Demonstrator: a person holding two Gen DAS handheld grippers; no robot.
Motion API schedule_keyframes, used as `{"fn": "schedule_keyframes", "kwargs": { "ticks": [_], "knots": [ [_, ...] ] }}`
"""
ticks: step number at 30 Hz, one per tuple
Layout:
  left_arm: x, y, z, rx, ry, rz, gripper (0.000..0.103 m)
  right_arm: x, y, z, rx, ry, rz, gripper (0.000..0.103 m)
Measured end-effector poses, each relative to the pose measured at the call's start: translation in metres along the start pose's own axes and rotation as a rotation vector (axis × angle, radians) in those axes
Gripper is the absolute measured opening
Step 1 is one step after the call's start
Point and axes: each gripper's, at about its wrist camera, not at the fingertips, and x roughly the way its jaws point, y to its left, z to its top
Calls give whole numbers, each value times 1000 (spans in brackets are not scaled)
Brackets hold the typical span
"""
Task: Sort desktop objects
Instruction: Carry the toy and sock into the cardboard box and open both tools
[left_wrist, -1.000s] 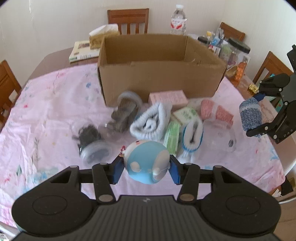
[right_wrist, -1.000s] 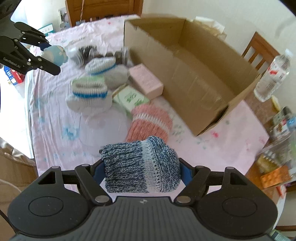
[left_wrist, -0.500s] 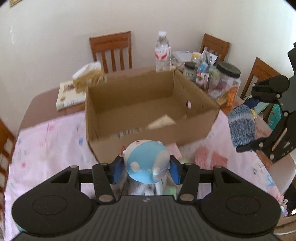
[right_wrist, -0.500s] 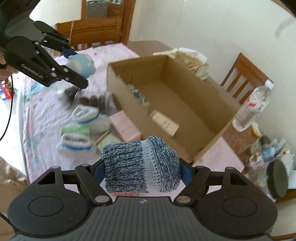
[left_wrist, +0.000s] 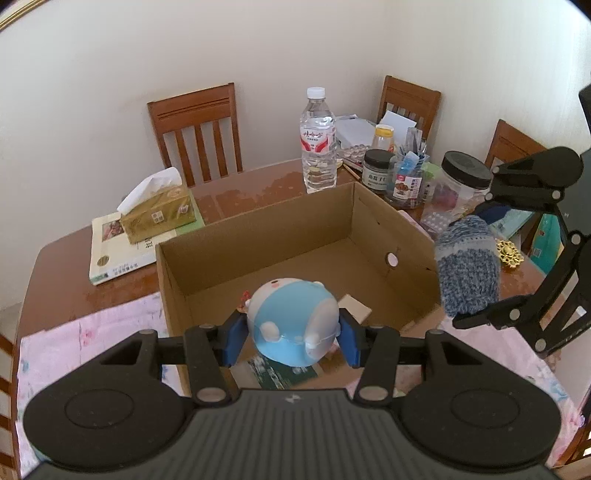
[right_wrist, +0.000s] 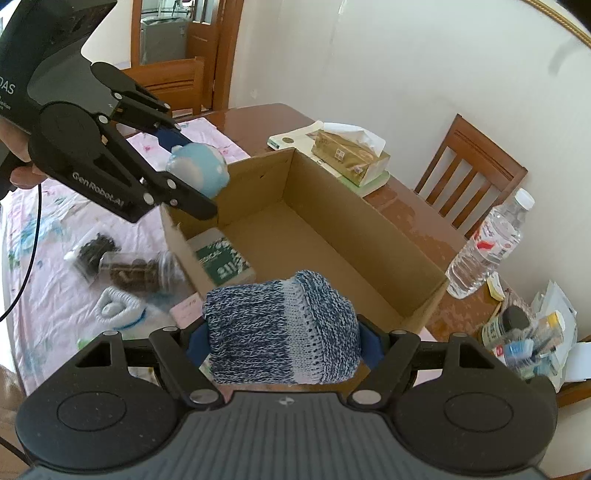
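Observation:
My left gripper (left_wrist: 291, 332) is shut on a round blue and white toy (left_wrist: 293, 323), held above the near wall of the open cardboard box (left_wrist: 258, 236). That toy (right_wrist: 197, 168) also shows in the right wrist view over the box's left corner. My right gripper (right_wrist: 282, 338) is shut on a rolled blue and white knit sock (right_wrist: 280, 326), hovering at the box's (right_wrist: 332, 229) near end. The same sock (left_wrist: 467, 269) hangs beside the box's right wall in the left wrist view. A green packet (right_wrist: 223, 258) and a pale small carton (left_wrist: 354, 308) lie inside the box.
On the pink cloth (right_wrist: 48, 266) lie bagged dark items (right_wrist: 125, 269), a white and blue sock (right_wrist: 118, 306) and a pink box (right_wrist: 186, 308). Behind the box stand a water bottle (left_wrist: 317, 140), jars (left_wrist: 376, 170), a tissue box (left_wrist: 159, 210) on a book, and wooden chairs (left_wrist: 197, 129).
Both grippers have risen and moved forward with their loads, from over the cloth to above the box. The toy now hangs over the box's near wall, the sock at its right side.

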Motion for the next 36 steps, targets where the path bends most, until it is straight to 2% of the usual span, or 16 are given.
{"fn": "schedule_keyframes", "kwargs": {
  "ticks": [16, 17, 18, 19, 20, 21, 25, 30, 36],
  "knots": [
    [51, 44, 17, 5, 33, -31, 52, 60, -19, 46, 21, 28, 28, 81],
    [53, 46, 18, 5, 34, -29, 53, 63, -19, 47, 19, 31, 30, 81],
    [55, 48, 19, 7, 36, -29, 58, 66, -19, 48, 17, 33, 30, 81],
    [58, 50, 20, 11, 39, -30, 64, 69, -19, 50, 17, 35, 32, 81],
    [59, 51, 20, 12, 39, -25, 76, 72, -19, 51, 19, 38, 36, 81],
    [59, 51, 20, 10, 33, -17, 79, 75, -19, 52, 21, 40, 37, 81],
    [59, 56, 19, 14, 29, -21, 79, 83, -18, 54, 22, 48, 36, 81],
    [55, 59, 16, -2, 29, -25, 80, 84, -16, 55, 25, 42, 23, 95],
    [47, 56, 10, 1, 31, -17, 84, 75, -13, 52, 31, 34, 9, 97]
  ]
}}
